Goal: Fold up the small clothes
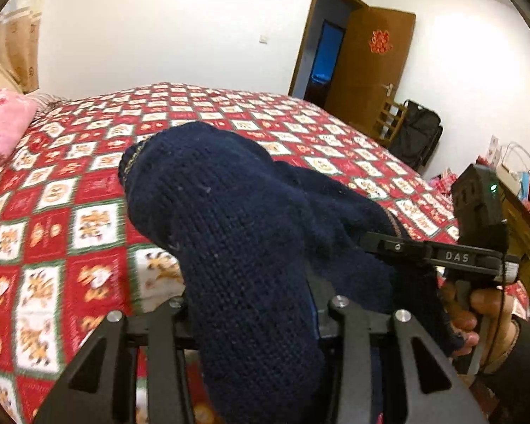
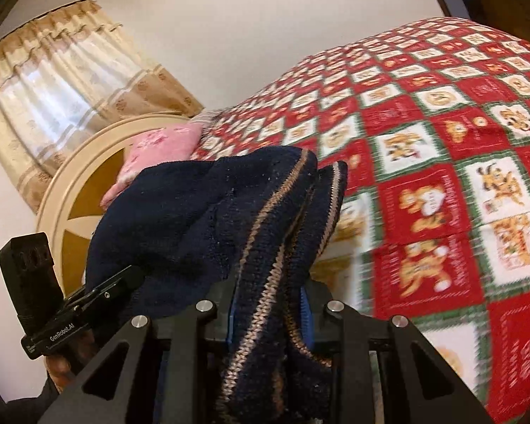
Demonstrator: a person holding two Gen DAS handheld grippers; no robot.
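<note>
A navy knitted garment (image 1: 229, 219) hangs bunched above the bed, held up between both grippers. In the left wrist view my left gripper (image 1: 258, 318) is shut on a thick fold of it, and the knit hides the fingertips. My right gripper (image 1: 381, 243) grips the garment's other side at the right, with a hand on its handle. In the right wrist view the garment (image 2: 194, 212) shows tan stripes along its edge. There my right gripper (image 2: 268, 314) is shut on the striped part, and a blue pad (image 2: 305, 314) presses against the knit. My left gripper (image 2: 123, 279) clamps the cloth at the lower left.
Beneath lies a bed with a red, white and green patterned quilt (image 1: 70, 194). A pink pillow (image 1: 0, 123) and a cream headboard (image 2: 70, 183) are at its head. Beyond the bed are an open brown door (image 1: 371, 63), a black bag (image 1: 417, 134) and a cluttered dresser (image 1: 523, 205).
</note>
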